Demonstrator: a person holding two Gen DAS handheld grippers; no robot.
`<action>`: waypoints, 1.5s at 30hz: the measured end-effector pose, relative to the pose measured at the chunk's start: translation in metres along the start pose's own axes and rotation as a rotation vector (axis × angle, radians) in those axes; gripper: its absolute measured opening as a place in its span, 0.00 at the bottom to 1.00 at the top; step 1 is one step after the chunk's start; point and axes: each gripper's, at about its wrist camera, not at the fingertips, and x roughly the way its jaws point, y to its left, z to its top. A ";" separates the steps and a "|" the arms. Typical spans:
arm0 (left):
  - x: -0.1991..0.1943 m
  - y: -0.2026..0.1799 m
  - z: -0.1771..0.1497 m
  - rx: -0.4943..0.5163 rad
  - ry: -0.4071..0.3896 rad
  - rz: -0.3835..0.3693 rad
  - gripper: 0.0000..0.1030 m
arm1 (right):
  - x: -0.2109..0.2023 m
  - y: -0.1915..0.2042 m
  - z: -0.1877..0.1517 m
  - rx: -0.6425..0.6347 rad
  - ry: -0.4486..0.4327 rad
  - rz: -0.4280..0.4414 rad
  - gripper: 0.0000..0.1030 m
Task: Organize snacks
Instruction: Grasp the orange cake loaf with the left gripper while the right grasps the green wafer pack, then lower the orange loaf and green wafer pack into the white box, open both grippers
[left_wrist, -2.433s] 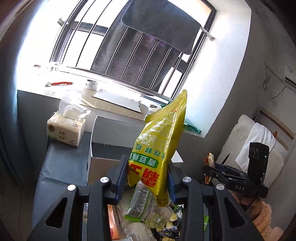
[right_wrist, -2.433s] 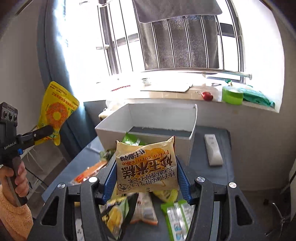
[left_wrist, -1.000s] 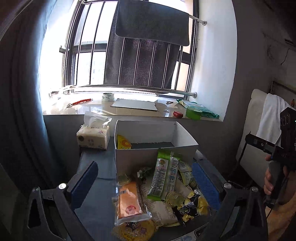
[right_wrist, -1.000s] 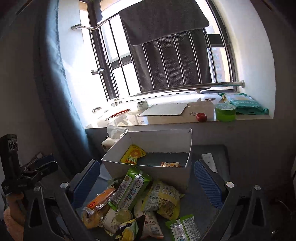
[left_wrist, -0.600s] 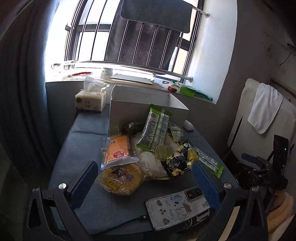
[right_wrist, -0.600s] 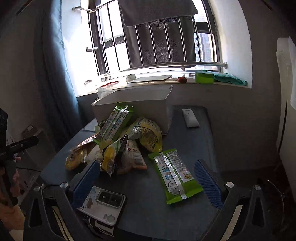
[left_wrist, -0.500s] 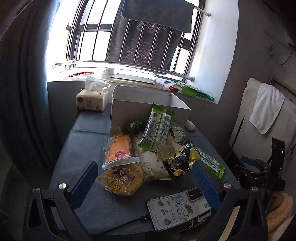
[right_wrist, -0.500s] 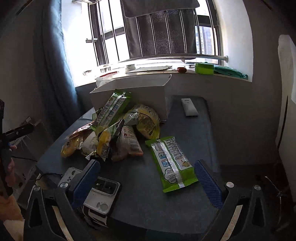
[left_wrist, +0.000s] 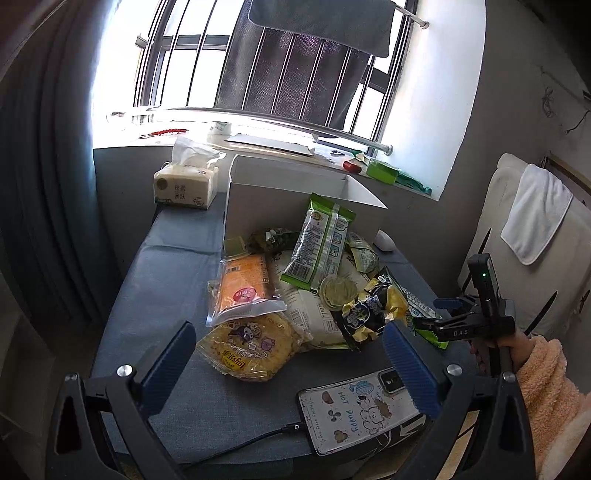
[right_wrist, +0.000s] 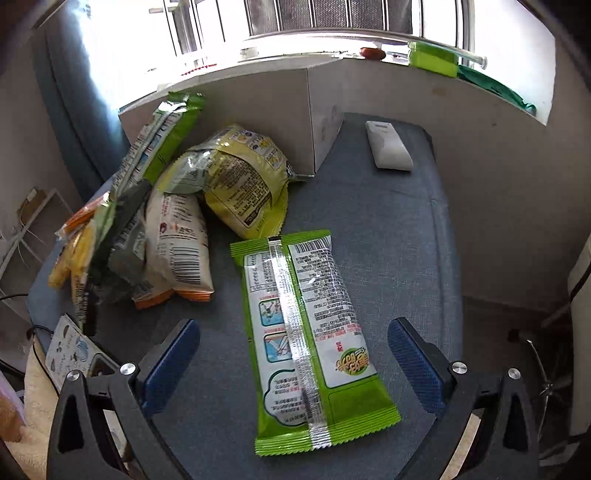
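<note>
Blue-grey table (left_wrist: 173, 258), window sill behind it. White cardboard box (left_wrist: 280, 199) stands at the table's far side, open-topped; its inside is hidden from both views.

Snack pile sits against the box's near wall. Leaning upright on that wall: a green-edged long packet (left_wrist: 319, 243), long axis running up toward the box rim. Below it an orange bar in a clear wrapper (left_wrist: 242, 284), and nearer still a round yellow cake pack (left_wrist: 245, 345). To the right, a black-and-yellow small bag (left_wrist: 369, 310). In the right wrist view, a puffy yellow-green bag (right_wrist: 240, 177) lies at the box corner, beside a white bag with barcode (right_wrist: 177, 240).

Flat green packet (right_wrist: 310, 332) lies alone on the table, apart from the pile, back side and silver seam up. Long axis runs near-to-far, roughly in line with the fingers, the far end tilted a little left. Nothing lies on it.

Right gripper (right_wrist: 291, 354) spread wide, blue pads either side of the flat green packet, gaps on both sides, holding nothing. Whether it touches the table cannot be told.

Left gripper (left_wrist: 288, 358) also wide open and empty, over the near table edge in front of the round yellow cake pack.

Phone (left_wrist: 358, 413) in a cartoon case at the near edge, cable attached. White remote (right_wrist: 388, 151) right of the box. Tissue pack (left_wrist: 186, 184) left of the box.
</note>
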 end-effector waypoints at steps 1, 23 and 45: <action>0.002 0.002 -0.001 -0.005 0.005 0.000 1.00 | 0.006 0.000 0.001 -0.021 0.025 -0.004 1.00; 0.146 0.059 0.046 -0.108 0.378 -0.011 1.00 | -0.083 0.026 -0.030 0.082 -0.176 0.097 0.60; 0.093 0.047 0.027 -0.001 0.301 -0.010 0.56 | -0.111 0.053 -0.031 0.102 -0.258 0.172 0.61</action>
